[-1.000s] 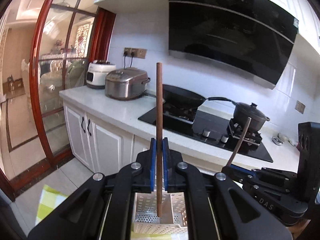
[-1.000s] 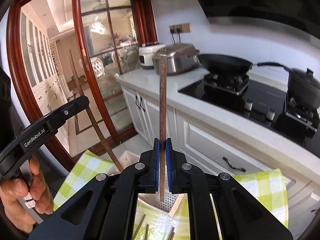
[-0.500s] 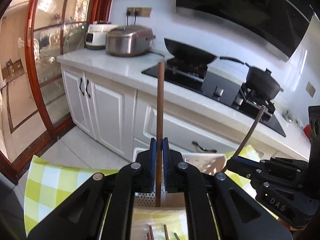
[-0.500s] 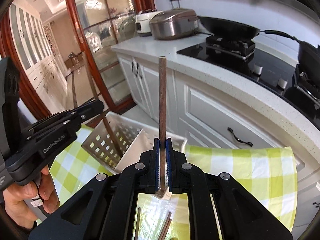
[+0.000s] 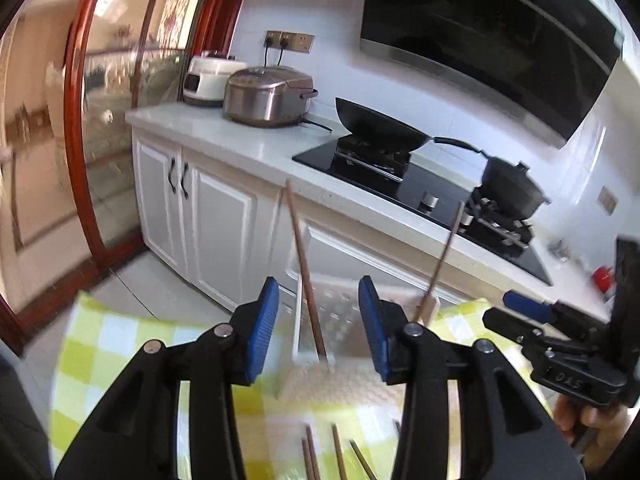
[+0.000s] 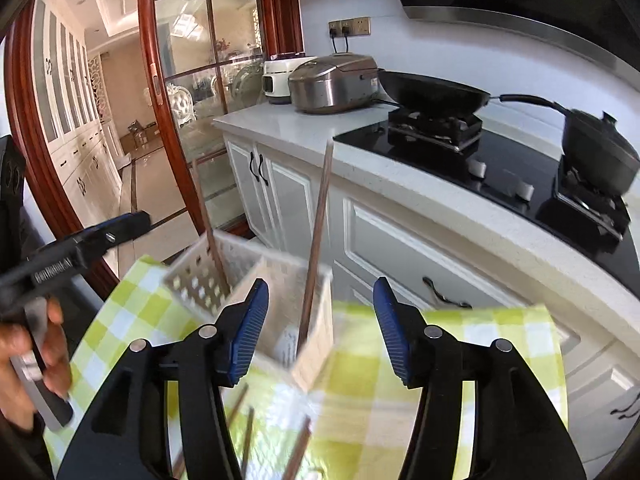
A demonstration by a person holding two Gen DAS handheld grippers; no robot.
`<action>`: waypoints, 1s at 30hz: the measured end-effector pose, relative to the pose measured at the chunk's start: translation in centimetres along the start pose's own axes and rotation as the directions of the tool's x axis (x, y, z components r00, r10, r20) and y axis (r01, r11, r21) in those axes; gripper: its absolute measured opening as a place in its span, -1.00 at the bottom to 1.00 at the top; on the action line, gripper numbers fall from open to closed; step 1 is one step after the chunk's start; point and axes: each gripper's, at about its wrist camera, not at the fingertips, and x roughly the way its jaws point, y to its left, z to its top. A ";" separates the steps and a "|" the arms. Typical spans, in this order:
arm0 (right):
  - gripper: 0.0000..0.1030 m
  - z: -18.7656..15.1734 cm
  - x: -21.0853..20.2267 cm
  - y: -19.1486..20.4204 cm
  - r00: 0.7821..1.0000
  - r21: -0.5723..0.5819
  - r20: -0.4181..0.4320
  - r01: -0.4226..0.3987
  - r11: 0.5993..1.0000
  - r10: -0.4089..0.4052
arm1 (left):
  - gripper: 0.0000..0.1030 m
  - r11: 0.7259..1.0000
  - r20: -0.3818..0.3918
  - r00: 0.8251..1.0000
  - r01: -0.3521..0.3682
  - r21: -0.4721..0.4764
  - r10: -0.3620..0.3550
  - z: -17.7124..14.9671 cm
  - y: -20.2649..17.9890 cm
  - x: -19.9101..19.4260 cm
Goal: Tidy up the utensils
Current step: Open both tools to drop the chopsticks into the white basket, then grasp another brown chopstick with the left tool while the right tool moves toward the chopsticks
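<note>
Left hand-held gripper [image 5: 319,320]: blue pads spread wide, nothing between them. Through the gap, at lower centre of the left wrist view, a brown chopstick [image 5: 305,276] stands tilted in the white perforated basket [image 5: 340,312], its tip leaning toward the upper left. A second chopstick [image 5: 440,260] stands in the same basket to the right, tilted the other way (which compartment each sits in cannot be told from this view).

Right hand-held gripper [image 6: 321,322]: jaws likewise wide apart and empty. In the right wrist view the basket [image 6: 280,280] sits at centre frame on a yellow-green checked cloth [image 6: 460,360]; one chopstick [image 6: 316,248] rises from the nearer compartment, the other [image 6: 208,236] from the farther one at left.

More chopsticks [image 6: 248,436] lie flat on the cloth at the bottom edge, between the gripper's arms; also seen at the bottom of the left wrist view [image 5: 338,452].

Background, upper half of both views: white counter [image 5: 224,136] carrying a steel rice cooker [image 5: 268,96], a black wok [image 5: 380,128] on the hob, and a lidded black pot [image 5: 512,188] at right.
</note>
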 end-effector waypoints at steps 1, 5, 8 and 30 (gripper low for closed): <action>0.03 -1.3 -0.4 -0.2 1.000 -0.001 -0.001 -0.003 1.000 0.003 | -0.22 0.999 0.005 1.000 0.023 -0.031 -0.023 -1.1 0.9 -0.8; 0.14 -6.7 -1.7 -1.6 1.000 0.034 0.001 0.010 0.999 -0.010 | -0.24 0.993 0.006 0.998 0.068 -0.092 -0.067 -6.2 3.3 -3.8; 0.14 -11.0 -2.4 -2.4 0.999 0.063 -0.028 0.020 0.998 -0.018 | -0.24 0.997 -0.087 0.995 0.048 -0.054 -0.052 -10.7 3.4 -4.7; -0.41 -18.0 0.7 3.6 0.977 -0.018 -0.200 -0.084 0.996 0.079 | -0.62 0.993 -0.290 0.956 0.076 0.091 -0.046 -20.6 -1.8 -1.2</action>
